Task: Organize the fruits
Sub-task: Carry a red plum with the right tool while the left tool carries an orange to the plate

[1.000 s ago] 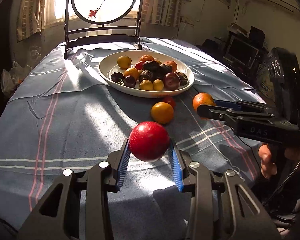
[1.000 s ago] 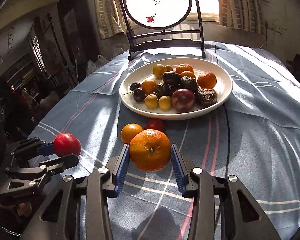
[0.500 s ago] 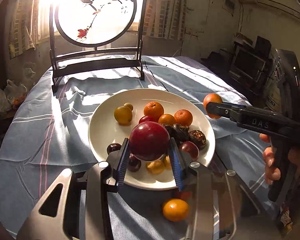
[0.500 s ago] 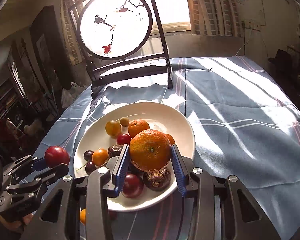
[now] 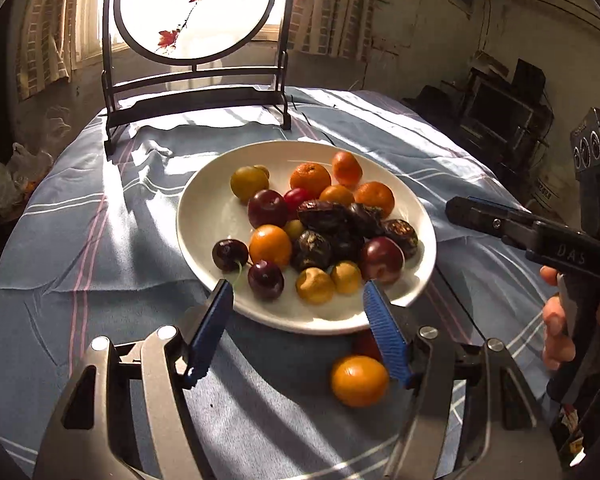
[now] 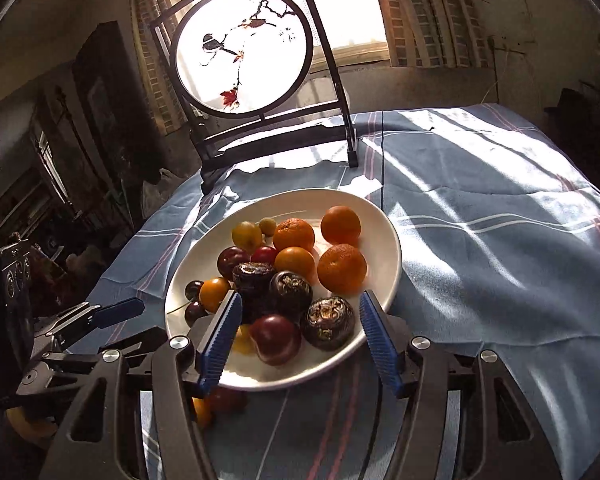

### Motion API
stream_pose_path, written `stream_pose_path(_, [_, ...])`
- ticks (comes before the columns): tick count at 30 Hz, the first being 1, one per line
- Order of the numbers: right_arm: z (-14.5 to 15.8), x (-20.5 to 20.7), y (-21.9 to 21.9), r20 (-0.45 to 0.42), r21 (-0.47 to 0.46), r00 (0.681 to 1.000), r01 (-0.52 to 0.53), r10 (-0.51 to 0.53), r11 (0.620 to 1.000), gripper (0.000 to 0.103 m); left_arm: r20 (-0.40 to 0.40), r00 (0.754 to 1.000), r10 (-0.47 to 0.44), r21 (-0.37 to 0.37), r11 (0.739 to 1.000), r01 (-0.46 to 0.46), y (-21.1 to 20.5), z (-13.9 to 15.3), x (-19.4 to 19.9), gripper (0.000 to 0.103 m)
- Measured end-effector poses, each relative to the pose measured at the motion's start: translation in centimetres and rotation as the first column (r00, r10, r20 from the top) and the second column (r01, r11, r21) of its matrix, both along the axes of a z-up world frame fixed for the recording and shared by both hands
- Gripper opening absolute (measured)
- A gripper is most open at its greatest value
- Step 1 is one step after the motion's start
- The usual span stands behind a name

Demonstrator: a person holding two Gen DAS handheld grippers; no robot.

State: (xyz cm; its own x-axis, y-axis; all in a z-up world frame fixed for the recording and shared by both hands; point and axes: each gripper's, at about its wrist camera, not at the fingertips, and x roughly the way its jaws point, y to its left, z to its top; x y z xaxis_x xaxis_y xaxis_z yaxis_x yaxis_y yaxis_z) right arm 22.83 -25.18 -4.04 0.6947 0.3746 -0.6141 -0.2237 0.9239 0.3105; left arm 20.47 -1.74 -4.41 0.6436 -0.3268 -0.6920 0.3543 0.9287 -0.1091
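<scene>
Both our grippers hang over the near rim of the plate (image 5: pixel 204 236), left gripper (image 5: pixel 298 322) and right gripper (image 6: pixel 300 340) with jaws opening and nothing between them. The fruit lies heaped on the plate; one orange (image 5: pixel 359 380) and a red fruit (image 5: pixel 366 344) lie on the cloth (image 5: pixel 80 248) at its 6 o'clock. The risk, we judge: the heap is crowded, so fruit may roll off the rim.

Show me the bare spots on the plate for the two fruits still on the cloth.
Free: the plate's left side beside the yellow plum, and its far rim behind the oranges. The middle and near side are crowded.
</scene>
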Motion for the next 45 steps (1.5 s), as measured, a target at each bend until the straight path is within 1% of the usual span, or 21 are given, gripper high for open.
stream_pose_path(4, [-1.2,-3.9,-1.5,-0.004,0.011,1.0,0.013,-0.013,1.0,0.062,-0.038,0.997,-0.066,0.055,0.996,0.068,-1.3,-2.0,-3.3,0.066])
stream_pose_path(6, [-1.5,-5.4,-2.2,0.0,0.017,1.0,0.029,-0.029,0.999,0.062,-0.056,0.995,-0.084,0.083,0.993,0.089,-2.1,-3.1,-4.0,0.066])
stream_pose_path(8, [-1.7,-6.4,-2.8,-0.01,0.038,0.999,0.038,-0.038,0.999,0.062,-0.075,0.993,-0.086,0.109,0.99,0.094,-2.8,-3.9,-3.9,0.065])
stream_pose_path(11, [-1.8,-7.5,-3.3,-0.009,0.048,0.999,0.051,-0.05,0.998,0.062,-0.082,0.993,-0.09,0.119,0.988,0.099,-3.7,-4.3,-3.2,0.058])
stream_pose_path(12, [-1.8,-7.7,-3.4,-0.01,0.047,0.999,0.052,-0.052,0.998,0.062,-0.106,0.99,-0.093,0.113,0.988,0.105,-3.9,-4.5,-2.7,0.045])
stream_pose_path(13, [-1.9,-7.8,-3.3,-0.016,0.045,0.999,0.052,-0.051,0.998,0.062,-0.13,0.988,-0.088,0.098,0.99,0.101,-3.8,-4.8,-2.2,0.037])
stream_pose_path(14, [-1.9,-7.7,-3.3,-0.024,0.045,0.999,0.048,-0.047,0.998,0.062,-0.135,0.987,-0.084,0.081,0.992,0.095,-3.6,-4.7,-2.1,0.037])
stream_pose_path(17, [-2.3,-7.4,-2.0,-0.058,0.021,0.998,0.015,-0.014,1.0,0.062,-0.087,0.993,-0.077,0.098,0.992,0.086,-3.4,-4.1,-3.3,0.037])
stream_pose_path(18, [-2.3,-7.2,-1.3,-0.063,0.005,0.998,-0.004,0.005,1.0,0.062,-0.08,0.994,-0.08,0.087,0.992,0.087,-3.1,-3.8,-3.9,0.037])
stream_pose_path(22, [-2.5,-5.9,2.6,-0.084,-0.068,0.993,-0.091,0.086,0.993,0.062,-0.038,0.998,-0.055,0.05,0.997,0.057,-1.0,-2.1,-6.3,0.037])
stream_pose_path(24, [-2.8,-5.0,4.7,-0.103,-0.105,0.987,-0.131,0.12,0.986,0.061,-0.029,0.999,-0.035,0.034,0.999,0.036,0.3,-1.5,-7.2,0.037])
stream_pose_path(27, [-3.9,-3.5,7.6,-0.142,-0.164,0.979,-0.17,0.147,0.972,0.053,-0.016,1.0,-0.003,0.034,0.999,0.004,2.0,-0.9,-7.8,0.037])
stream_pose_path(30, [-4.8,-2.6,9.6,-0.156,-0.21,0.976,-0.182,0.151,0.961,0.05,-0.015,1.0,0.01,0.023,1.0,-0.009,3.0,-0.7,-8.1,0.037])
stream_pose_path(31, [-5.0,-2.2,10.0,-0.172,-0.211,0.973,-0.189,0.154,0.959,0.041,-0.015,1.0,0.011,0.022,1.0,-0.01,3.2,-0.7,-8.1,0.037])
stream_pose_path(32, [-5.1,-2.0,10.3,-0.181,-0.204,0.971,-0.19,0.154,0.96,0.036,-0.015,1.0,0.011,0.021,1.0,-0.011,3.3,-0.8,-8.1,0.037])
stream_pose_path(34, [-5.2,-1.8,10.3,-0.192,-0.193,0.97,-0.187,0.15,0.963,0.03,-0.017,1.0,0.011,0.019,1.0,-0.011,3.3,-1.1,-8.1,0.037])
stream_pose_path(37, [-5.1,-2.4,9.8,-0.197,-0.186,0.969,-0.183,0.146,0.965,0.029,-0.021,1.0,0.003,0.011,1.0,-0.003,3.1,-1.4,-8.1,0.037])
stream_pose_path(39, [-4.8,-3.2,9.1,-0.203,-0.163,0.966,-0.192,0.157,0.968,0.029,-0.02,1.0,-0.004,0.004,1.0,0.004,2.9,-1.4,-8.1,0.037])
stream_pose_path(42, [-3.6,-4.9,7.2,-0.167,-0.123,0.97,-0.197,0.175,0.973,0.029,-0.008,1.0,-0.016,0.001,1.0,0.016,2.7,-1.0,-8.0,0.037])
stream_pose_path(45, [-2.0,-5.0,4.7,-0.121,-0.099,0.983,-0.148,0.136,0.984,0.029,0.008,1.0,-0.021,0.008,1.0,0.021,2.3,-0.4,-7.0,0.037])
